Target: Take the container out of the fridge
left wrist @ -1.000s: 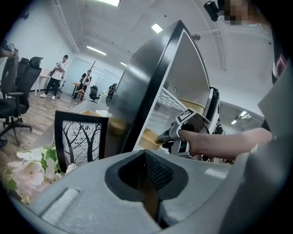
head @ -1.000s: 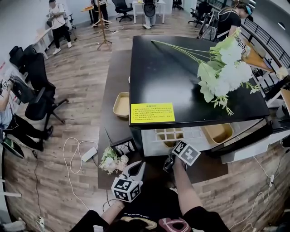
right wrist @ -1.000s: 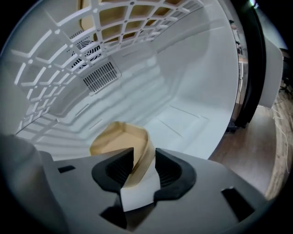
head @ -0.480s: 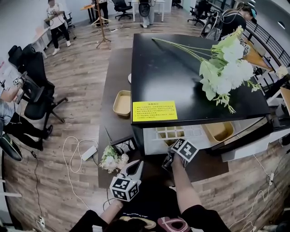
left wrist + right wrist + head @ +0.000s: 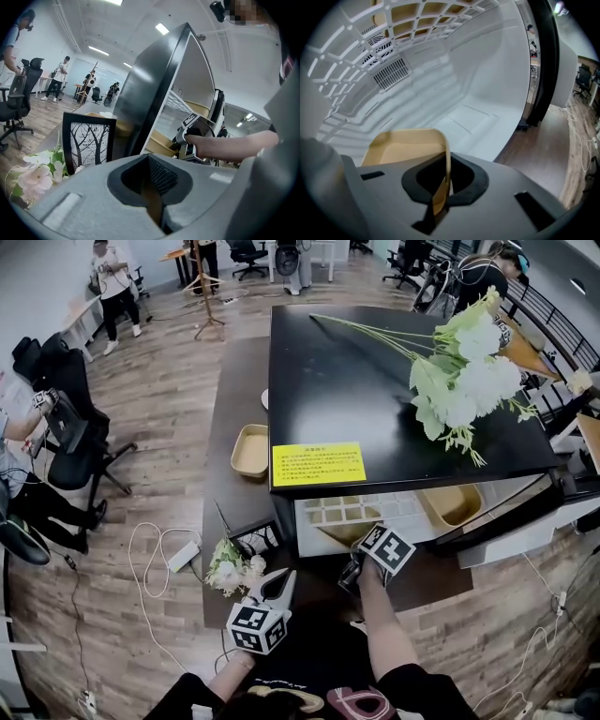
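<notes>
Container (image 5: 401,145): tan tray, still inside the fridge (image 5: 375,381), on the floor of the lower compartment under the white grid shelf (image 5: 417,18). Not lifted out yet.

Right gripper (image 5: 439,194): jaws have just been closing and now pinch the tray's near wall, which stands between the pads.

Left gripper (image 5: 152,206): jaws pressed together with nothing between them. It hangs in front of the fridge, off its left corner.

Vs a second ago: both grippers sit in about the same spots in the head view. The right grip is the only real change.

Around the fridge:
- door (image 5: 506,521) open to the right, second tan tray (image 5: 453,510) in its shelf
- yellow notice (image 5: 318,464) and white flowers (image 5: 459,381) on the black top
- third tan tray (image 5: 250,451) just beside the left wall
- picture frame (image 5: 89,140) and pink flowers (image 5: 230,568) near the front left corner
</notes>
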The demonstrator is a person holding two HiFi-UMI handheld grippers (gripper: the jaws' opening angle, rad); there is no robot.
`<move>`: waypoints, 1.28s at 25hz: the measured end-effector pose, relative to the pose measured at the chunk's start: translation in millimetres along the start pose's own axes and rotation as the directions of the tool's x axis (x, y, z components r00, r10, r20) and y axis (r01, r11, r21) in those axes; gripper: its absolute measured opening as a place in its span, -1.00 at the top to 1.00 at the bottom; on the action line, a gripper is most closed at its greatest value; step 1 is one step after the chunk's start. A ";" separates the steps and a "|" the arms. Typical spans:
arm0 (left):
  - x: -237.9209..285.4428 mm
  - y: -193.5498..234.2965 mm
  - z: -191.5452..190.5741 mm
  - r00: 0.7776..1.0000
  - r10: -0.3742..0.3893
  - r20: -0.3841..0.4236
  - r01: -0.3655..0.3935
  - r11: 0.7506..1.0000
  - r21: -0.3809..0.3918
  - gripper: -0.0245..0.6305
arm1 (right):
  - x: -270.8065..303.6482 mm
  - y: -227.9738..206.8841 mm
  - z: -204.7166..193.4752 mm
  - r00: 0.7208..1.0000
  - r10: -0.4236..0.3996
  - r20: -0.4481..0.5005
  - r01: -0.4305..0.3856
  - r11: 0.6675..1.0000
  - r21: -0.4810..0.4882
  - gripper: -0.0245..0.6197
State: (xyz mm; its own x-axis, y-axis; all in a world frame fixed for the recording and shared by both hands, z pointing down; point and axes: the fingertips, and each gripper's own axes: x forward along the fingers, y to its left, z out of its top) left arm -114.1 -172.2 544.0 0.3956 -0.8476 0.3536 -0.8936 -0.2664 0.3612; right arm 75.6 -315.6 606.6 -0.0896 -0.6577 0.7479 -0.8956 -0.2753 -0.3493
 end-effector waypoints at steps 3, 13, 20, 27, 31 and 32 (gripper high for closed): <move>-0.2 -2.2 0.6 1.000 -0.008 0.000 0.008 1.000 0.005 0.90 | -5.9 -3.2 2.8 1.000 0.007 0.016 -0.007 1.000 -0.014 0.89; 3.2 -12.3 -2.7 0.999 -0.035 -0.009 0.036 0.999 0.023 0.90 | -30.8 -18.5 3.3 0.998 0.015 0.055 -0.008 0.992 -0.128 0.89; 4.8 -22.2 -3.9 0.998 -0.061 -0.013 0.061 0.997 0.036 0.90 | -49.9 -36.5 -1.6 0.998 0.028 0.059 -0.018 0.986 -0.167 0.89; 7.5 -31.4 -7.4 0.996 -0.084 -0.018 0.085 0.995 0.046 0.90 | -62.5 -68.1 -16.3 0.998 0.004 0.057 0.003 0.992 -0.129 0.89; 12.8 -42.9 -11.3 0.993 -0.116 -0.031 0.117 0.992 0.055 0.90 | -70.4 -89.4 -22.8 0.998 -0.026 0.058 0.031 0.995 -0.094 0.89; 13.8 -46.3 -11.9 0.992 -0.124 -0.034 0.126 0.990 0.060 0.90 | -72.5 -93.8 -23.7 0.998 -0.033 0.060 0.038 0.995 -0.092 0.89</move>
State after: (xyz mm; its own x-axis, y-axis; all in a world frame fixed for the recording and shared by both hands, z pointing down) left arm -64.7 -166.1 542.3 0.5105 -0.7918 0.3353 -0.8478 -0.3983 0.3502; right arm 155.7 -225.5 598.5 -0.0341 -0.6891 0.7239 -0.9347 -0.2343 -0.2671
